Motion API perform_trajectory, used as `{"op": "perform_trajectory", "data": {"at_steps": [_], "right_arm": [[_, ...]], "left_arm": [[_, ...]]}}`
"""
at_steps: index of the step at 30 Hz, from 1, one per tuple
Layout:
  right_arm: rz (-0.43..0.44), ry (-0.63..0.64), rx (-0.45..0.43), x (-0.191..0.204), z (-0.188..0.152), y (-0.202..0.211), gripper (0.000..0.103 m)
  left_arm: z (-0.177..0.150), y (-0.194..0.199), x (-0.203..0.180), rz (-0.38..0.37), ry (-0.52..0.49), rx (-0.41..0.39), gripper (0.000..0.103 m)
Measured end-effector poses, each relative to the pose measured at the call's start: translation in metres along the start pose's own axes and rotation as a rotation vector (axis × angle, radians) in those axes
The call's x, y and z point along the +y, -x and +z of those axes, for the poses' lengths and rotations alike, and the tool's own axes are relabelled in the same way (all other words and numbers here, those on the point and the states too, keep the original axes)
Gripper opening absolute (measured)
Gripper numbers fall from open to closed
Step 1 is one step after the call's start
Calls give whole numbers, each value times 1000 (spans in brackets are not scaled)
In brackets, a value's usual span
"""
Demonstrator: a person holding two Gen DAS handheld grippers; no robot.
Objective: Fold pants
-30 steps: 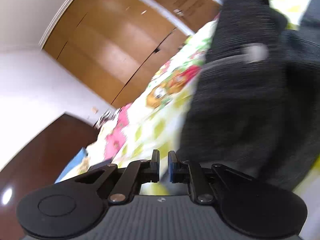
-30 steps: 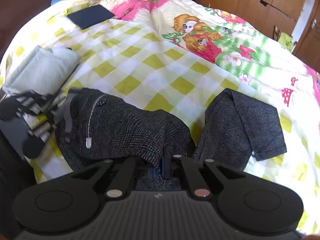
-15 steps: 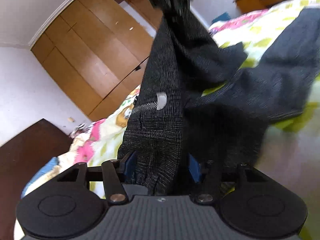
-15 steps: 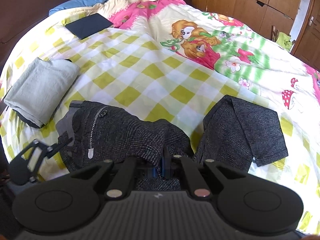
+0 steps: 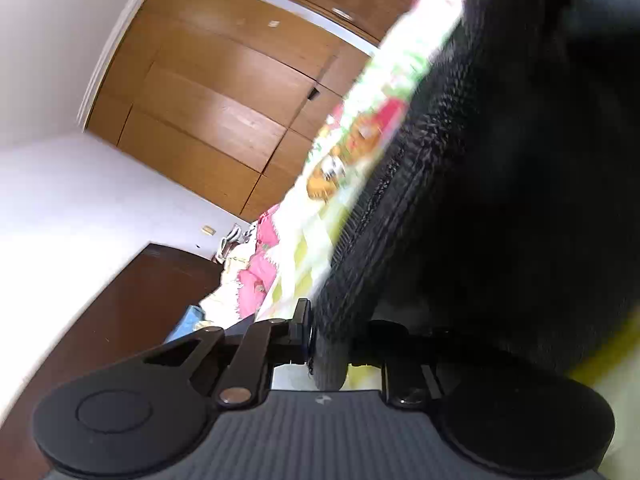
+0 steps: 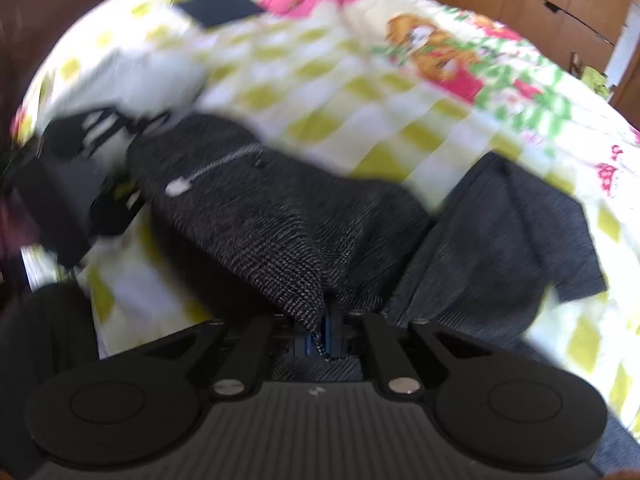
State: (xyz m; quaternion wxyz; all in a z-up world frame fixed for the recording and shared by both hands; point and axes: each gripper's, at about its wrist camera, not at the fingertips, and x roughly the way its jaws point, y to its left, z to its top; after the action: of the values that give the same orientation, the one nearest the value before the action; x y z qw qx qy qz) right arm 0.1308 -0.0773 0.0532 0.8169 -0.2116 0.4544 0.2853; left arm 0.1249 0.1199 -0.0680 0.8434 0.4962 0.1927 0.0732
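Note:
The dark grey pants [image 6: 280, 208] lie bunched on the checked bedspread [image 6: 320, 80], zipper [image 6: 224, 160] up, with one leg [image 6: 512, 232] spread to the right. My right gripper [image 6: 326, 332] is shut on a fold of the pants at the near edge. My left gripper [image 5: 330, 336] is shut on the pants' waistband [image 5: 380, 208], and the dark cloth fills the right of the left wrist view. The left gripper also shows in the right wrist view [image 6: 80, 184], at the pants' left end.
A folded grey garment [image 6: 132, 76] lies at the bed's left edge. A dark flat item [image 6: 224, 8] lies further back. Wooden wardrobes [image 5: 224, 92] stand beyond the bed, and a dark wooden headboard [image 5: 132, 304] stands at its end.
My left gripper has closed on the waistband after standing wide around it half a second ago. Both views are blurred with motion; the pants' left end has shifted and lifted.

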Motion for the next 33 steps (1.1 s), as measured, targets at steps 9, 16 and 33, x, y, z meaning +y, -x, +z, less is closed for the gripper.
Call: {"op": "perform_trajectory", "data": {"at_steps": [9,16,33], "right_arm": [[-31,42,22,25,-38,-25,34],[14,-104,-93,-3,-44,33,46],[115,-1101,-398,-225,-62,-48,42]], "left_arm": [[-32,-2,3,2,-148,104,42],[-12,27,26,-10,-79,85,45],[77,64,12,-170,168,-111,45]]}}
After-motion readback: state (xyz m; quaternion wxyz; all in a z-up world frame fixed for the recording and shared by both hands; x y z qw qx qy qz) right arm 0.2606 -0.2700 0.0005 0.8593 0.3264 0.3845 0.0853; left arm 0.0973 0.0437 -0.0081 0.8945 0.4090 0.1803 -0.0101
